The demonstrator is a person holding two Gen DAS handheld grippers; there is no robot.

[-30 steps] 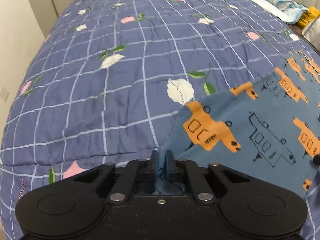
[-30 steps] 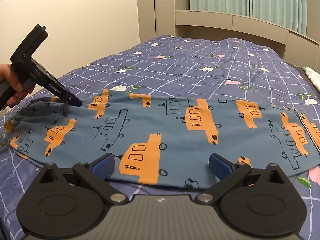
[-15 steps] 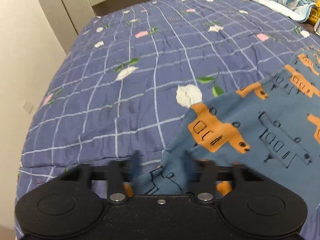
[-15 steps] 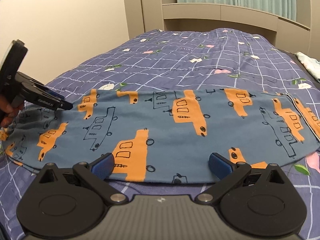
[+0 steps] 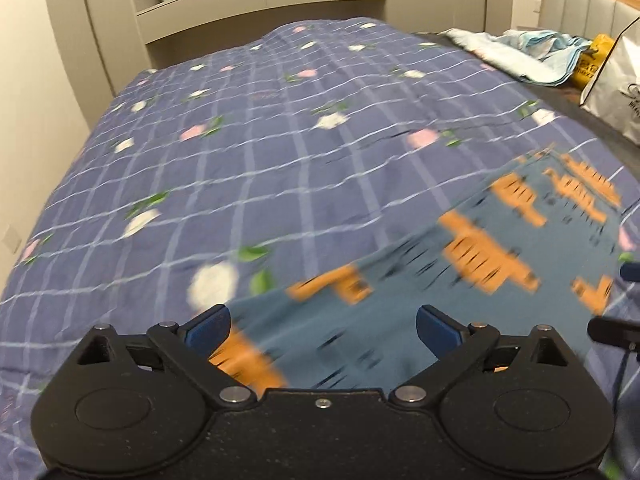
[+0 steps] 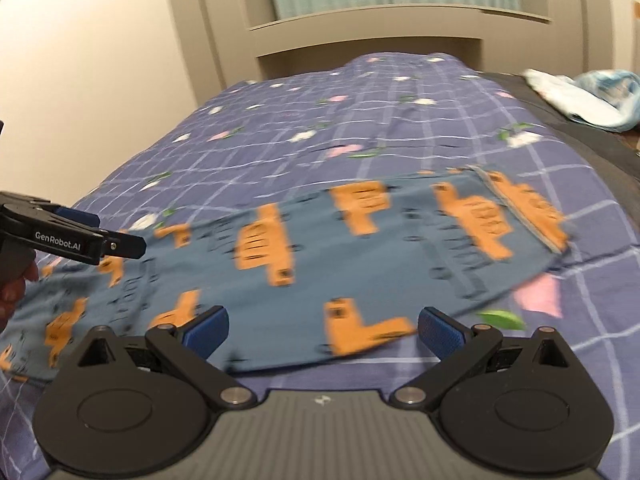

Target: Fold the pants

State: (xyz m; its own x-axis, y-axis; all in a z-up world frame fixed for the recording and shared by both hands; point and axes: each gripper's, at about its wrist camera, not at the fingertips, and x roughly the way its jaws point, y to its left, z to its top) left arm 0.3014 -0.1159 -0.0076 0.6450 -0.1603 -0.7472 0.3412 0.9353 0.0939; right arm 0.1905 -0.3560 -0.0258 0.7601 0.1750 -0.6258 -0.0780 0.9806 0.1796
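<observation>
Both tongs wide open, gripping nothing: left tongs (image 5: 322,326) over the near-left end of the pants (image 6: 340,264), right tongs (image 6: 322,328) over their near edge. Pants lie flat crosswise on the bed (image 6: 360,128), one long strip (looks already folded leg on leg, my guess). Risks: pinching only the top layer, so the layers split on the lift; or catching the quilt too. Both views blurred. Count: two tongs, one pants, one bed, one bag (image 5: 616,76), one cloth heap (image 5: 532,54).
</observation>
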